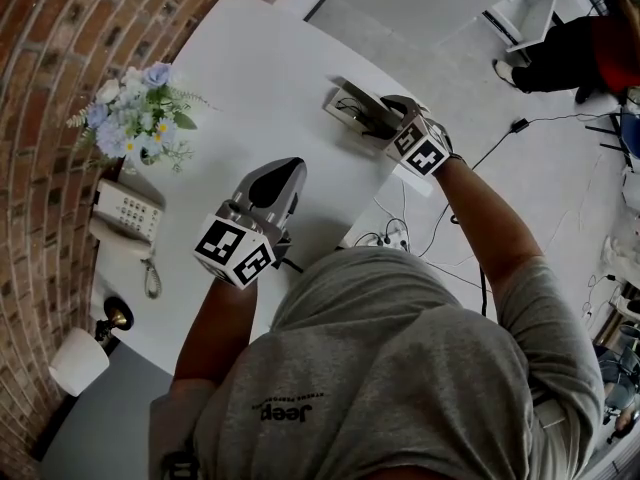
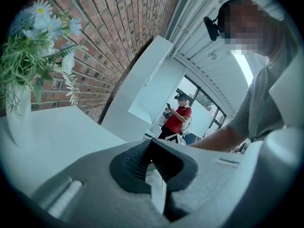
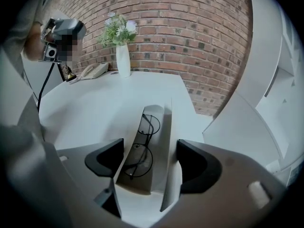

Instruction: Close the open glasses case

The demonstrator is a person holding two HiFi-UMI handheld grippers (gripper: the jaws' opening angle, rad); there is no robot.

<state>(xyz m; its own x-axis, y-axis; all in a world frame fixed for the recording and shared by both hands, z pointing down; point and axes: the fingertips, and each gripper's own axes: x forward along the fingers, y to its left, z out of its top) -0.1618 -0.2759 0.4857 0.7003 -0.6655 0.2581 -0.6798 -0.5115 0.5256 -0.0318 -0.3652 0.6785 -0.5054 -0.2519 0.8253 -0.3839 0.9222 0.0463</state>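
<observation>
The open glasses case (image 3: 164,127) lies on the white table (image 1: 250,78), upper centre in the head view, between the right gripper's (image 3: 149,158) wide-apart jaws, which are not clamping it. The left gripper (image 2: 151,144), jaws together and empty, hovers at lower left. Flowers (image 1: 140,118) and a telephone (image 1: 125,210) stand by the brick wall (image 1: 40,68).

The bench (image 1: 250,78) lay bare across its middle — wide passage between the left tongs (image 1: 285,173) and the open glasses case (image 3: 166,127). Along the brick wall (image 1: 40,68), a vase of flowers (image 1: 140,118) and a telephone (image 1: 125,210) crowded that edge. The case filled most of the gap between the right tongs' (image 3: 150,145) jaws.
</observation>
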